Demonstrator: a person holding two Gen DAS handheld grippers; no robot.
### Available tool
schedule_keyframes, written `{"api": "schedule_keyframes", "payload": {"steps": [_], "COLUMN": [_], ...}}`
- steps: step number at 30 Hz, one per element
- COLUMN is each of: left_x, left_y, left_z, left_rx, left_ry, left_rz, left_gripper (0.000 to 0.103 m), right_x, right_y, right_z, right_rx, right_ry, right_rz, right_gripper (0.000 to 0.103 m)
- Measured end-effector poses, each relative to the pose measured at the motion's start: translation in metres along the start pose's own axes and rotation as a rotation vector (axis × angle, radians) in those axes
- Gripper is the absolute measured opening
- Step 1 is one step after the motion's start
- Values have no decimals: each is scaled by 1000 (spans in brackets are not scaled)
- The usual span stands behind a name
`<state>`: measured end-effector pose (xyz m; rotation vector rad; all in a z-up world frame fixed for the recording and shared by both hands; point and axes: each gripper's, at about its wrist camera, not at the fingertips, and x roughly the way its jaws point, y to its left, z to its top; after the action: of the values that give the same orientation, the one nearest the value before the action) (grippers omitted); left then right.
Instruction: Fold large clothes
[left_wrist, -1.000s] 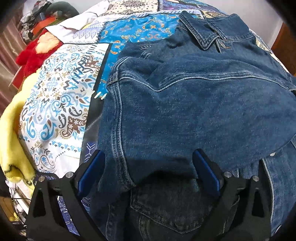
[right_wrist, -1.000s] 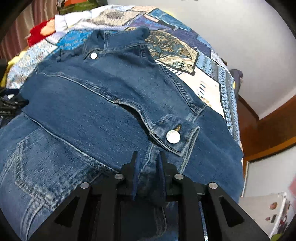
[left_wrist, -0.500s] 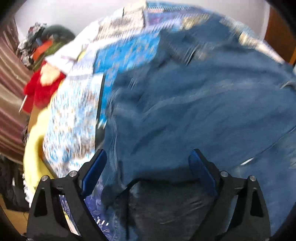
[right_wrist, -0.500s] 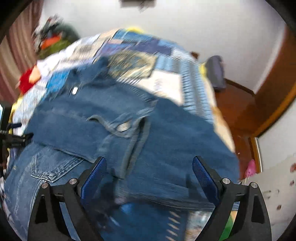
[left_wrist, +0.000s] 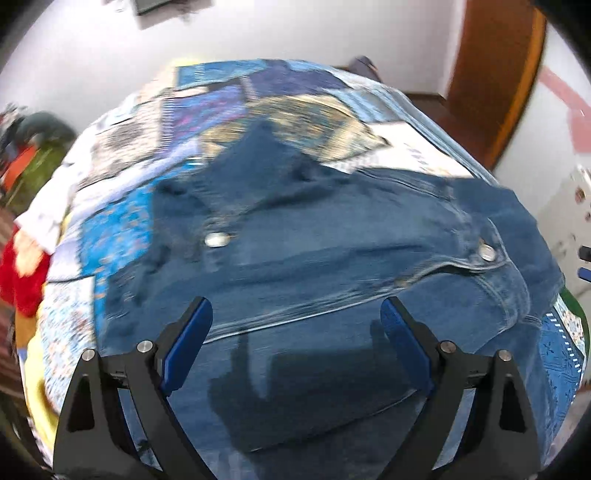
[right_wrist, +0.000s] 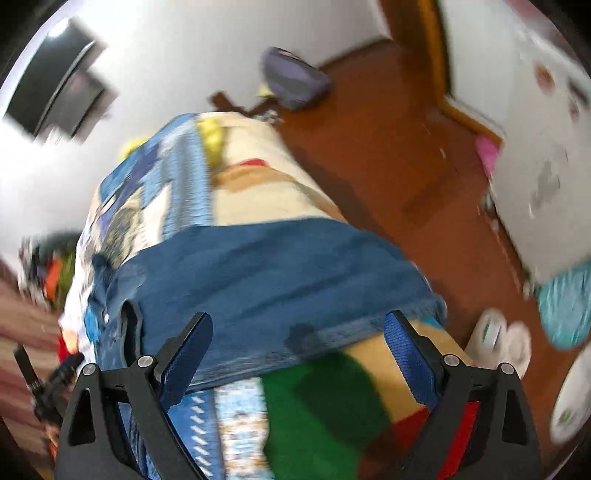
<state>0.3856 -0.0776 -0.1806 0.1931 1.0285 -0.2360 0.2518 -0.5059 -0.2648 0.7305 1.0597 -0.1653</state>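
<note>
Grippers first: the left black two-finger gripper with blue pads (left_wrist: 295, 332) hangs with its jaws spread wide and nothing between them, casting a shadow on the cloth directly beneath, and the right black two-finger gripper with blue pads (right_wrist: 297, 343) is likewise wide open and empty, poised over the bed's edge. Under and just beyond the left tool lies the dark blue denim jacket (left_wrist: 332, 236), spread across the bed with its sleeves folded in over the body; a silver metal button (left_wrist: 217, 239) shows near the middle and a second silver cuff button (left_wrist: 487, 253) sits on the turned-in sleeve to the right. The wide jaws, judging by the tidy lie of the sleeves, suit a pause between grasps, with both hands free to pick the next hold, probably the hem or the collar end for a crosswise fold. In the right wrist view the jacket's side reaches almost to the mattress edge, so a careless pull could drag it off. Beneath everything runs the blue-and-cream patterned patchwork bedspread (left_wrist: 122, 236). Farther off, blurred, are a red plush toy (left_wrist: 22, 280), the reddish-brown floor (right_wrist: 406, 155) and a plain white wall (left_wrist: 258, 33).
</note>
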Motion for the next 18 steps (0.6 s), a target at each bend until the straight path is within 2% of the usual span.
{"api": "schedule_keyframes", "payload": {"steps": [3, 5, 9, 11, 14, 16, 18], "left_x": [21, 28, 47, 45, 43, 40, 35], "left_y": [-25, -41, -62, -63, -59, -56, -55], "left_z": [8, 7, 8, 9, 8, 5, 3], "left_rx": [48, 71, 101, 100, 71, 61, 65], "left_ry": [33, 57, 86, 77, 77, 79, 64], "left_rz": [-34, -43, -40, -40, -48, -45, -31], "left_gripper": [93, 93, 93, 93, 93, 93, 93], "right_x": [23, 36, 51, 57, 63, 62, 58], "right_y": [-22, -30, -29, -26, -19, -11, -1], "right_z": [-2, -4, 0, 3, 9, 13, 16], "right_rx": [86, 131, 166, 182, 183, 167, 137], "right_ry": [57, 88, 68, 51, 38, 25, 6], "right_rz": [37, 64, 64, 64, 66, 75, 58], "right_gripper": [92, 86, 82, 74, 58, 36, 29]}}
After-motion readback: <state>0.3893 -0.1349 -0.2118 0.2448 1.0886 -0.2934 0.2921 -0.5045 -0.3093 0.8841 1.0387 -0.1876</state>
